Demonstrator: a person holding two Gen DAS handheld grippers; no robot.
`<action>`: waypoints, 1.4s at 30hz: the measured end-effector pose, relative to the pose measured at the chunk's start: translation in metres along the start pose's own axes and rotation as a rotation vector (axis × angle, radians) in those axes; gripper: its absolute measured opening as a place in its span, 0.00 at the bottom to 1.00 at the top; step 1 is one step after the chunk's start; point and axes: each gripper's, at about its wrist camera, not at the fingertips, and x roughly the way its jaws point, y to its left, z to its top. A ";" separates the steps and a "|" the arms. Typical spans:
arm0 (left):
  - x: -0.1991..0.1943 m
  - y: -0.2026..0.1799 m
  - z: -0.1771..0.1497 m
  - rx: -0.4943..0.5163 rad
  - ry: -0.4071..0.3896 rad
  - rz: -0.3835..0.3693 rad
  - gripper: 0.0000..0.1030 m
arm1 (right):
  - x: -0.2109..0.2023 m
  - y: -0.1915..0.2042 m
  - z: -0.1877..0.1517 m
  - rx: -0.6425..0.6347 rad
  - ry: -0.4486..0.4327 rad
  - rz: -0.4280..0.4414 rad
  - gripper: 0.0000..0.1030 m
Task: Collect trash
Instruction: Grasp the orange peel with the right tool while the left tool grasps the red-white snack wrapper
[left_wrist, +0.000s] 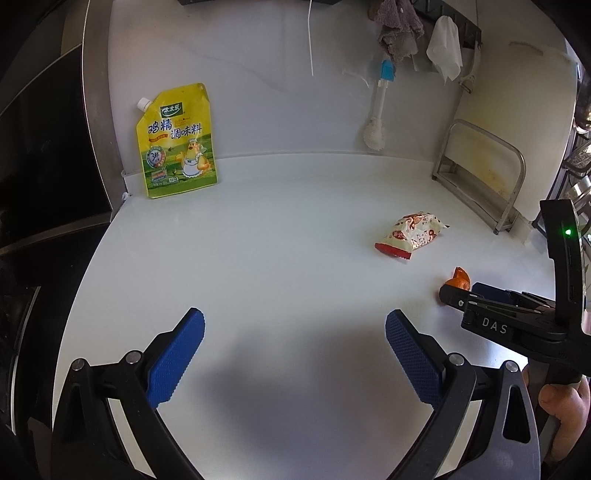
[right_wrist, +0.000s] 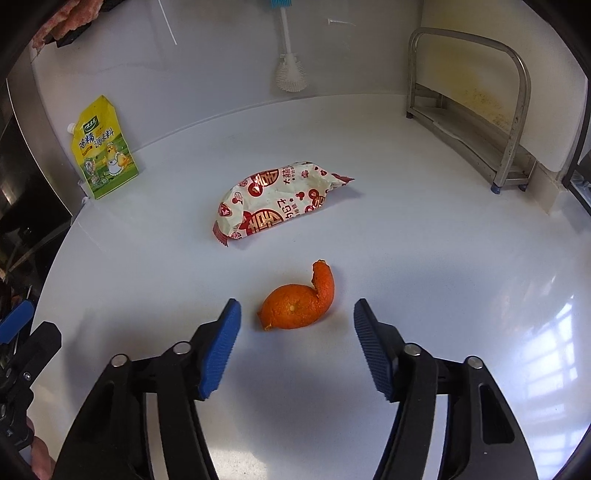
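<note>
Trash lies uncollected on the glossy white countertop (left_wrist: 258, 258) in both views, so we judge the job barely begun.

From the left wrist, our left gripper (left_wrist: 294, 332) fills the lower frame, its blue pads spread wide over bare counter with nothing between them. Right of centre rests a crumpled red-and-white plastic snack wrapper (left_wrist: 410, 236). At the right edge our right gripper (left_wrist: 476, 295) reaches in, and a curl of orange citrus peel (left_wrist: 460, 278) shows just past its tip. A yellow spouted seasoning pouch (left_wrist: 177, 144) stands against the wall at upper left; a bare metal rack (left_wrist: 480, 173) sits at upper right.

From the right wrist, the right gripper (right_wrist: 295, 328) sits in the lower half with its jaws released and flanking the orange peel (right_wrist: 299, 304), a gap on each side, so no pad presses it yet. The snack wrapper (right_wrist: 273, 203) lies beyond, at centre, well apart from the peel. The yellow pouch (right_wrist: 105, 151) stands at left. We see no bin in either view; both pieces remain to be gathered.
</note>
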 end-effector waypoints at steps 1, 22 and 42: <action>0.001 -0.001 -0.001 0.003 0.002 -0.001 0.94 | 0.000 0.001 0.000 -0.010 -0.011 -0.008 0.44; 0.067 -0.070 0.049 0.102 0.029 -0.136 0.94 | -0.049 -0.096 -0.023 0.237 -0.175 0.020 0.27; 0.157 -0.121 0.088 0.213 0.189 -0.200 0.92 | -0.068 -0.110 -0.032 0.332 -0.239 0.232 0.27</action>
